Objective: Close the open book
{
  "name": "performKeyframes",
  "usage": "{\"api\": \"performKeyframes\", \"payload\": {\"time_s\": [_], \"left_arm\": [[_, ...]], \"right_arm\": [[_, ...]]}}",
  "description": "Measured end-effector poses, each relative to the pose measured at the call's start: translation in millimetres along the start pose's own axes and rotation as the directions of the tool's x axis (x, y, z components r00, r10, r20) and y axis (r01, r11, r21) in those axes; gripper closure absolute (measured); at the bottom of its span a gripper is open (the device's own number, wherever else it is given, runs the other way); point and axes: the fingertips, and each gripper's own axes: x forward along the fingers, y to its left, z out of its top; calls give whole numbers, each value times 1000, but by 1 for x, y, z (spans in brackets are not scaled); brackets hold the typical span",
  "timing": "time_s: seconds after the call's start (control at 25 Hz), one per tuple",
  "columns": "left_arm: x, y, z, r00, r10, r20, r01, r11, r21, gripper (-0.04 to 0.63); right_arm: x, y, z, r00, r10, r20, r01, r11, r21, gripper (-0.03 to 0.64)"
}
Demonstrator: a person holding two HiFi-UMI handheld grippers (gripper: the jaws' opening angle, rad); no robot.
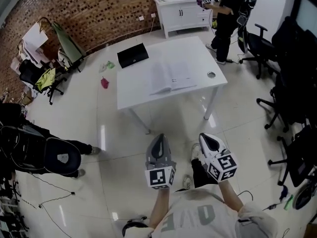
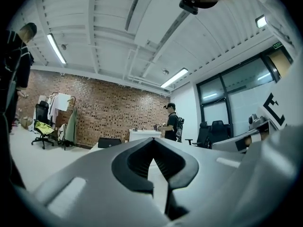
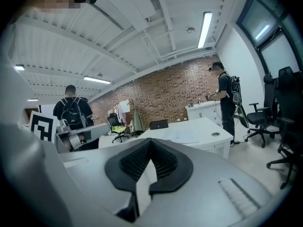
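Observation:
The open book (image 1: pixel 171 77) lies flat with white pages up on the white table (image 1: pixel 198 53); in the right gripper view the open book (image 3: pixel 182 138) shows as a pale spread on the tabletop. My left gripper (image 1: pixel 159 138) and right gripper (image 1: pixel 205 137) are side by side over the floor, well short of the table's near edge, both pointing toward it. In its own view the left gripper (image 2: pixel 156 174) is shut with nothing held, and its jaws hide the book. The right gripper (image 3: pixel 144 174) is likewise shut and empty.
A black laptop (image 1: pixel 132 55) lies on the table's far left and a round grommet (image 1: pixel 211 75) near its right edge. One person (image 1: pixel 225 14) stands by the white cabinet (image 1: pixel 181 14), another person (image 1: pixel 49 155) is at left. Office chairs (image 1: pixel 287 98) line the right.

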Motion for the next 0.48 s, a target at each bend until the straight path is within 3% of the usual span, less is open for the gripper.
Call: {"api": "performKeyframes", "payload": {"time_s": [0.2,0.48], "left_arm": [[58,22,-16,1000,25,-16,-25,999,-21,584],[174,42,-9,999,32,1,-32,999,13,583]], "right_arm": [[64,-28,15,999,41,1,-41,999,1,615],[156,-86,51,997,73,4,-72,997,-40,614]]}}
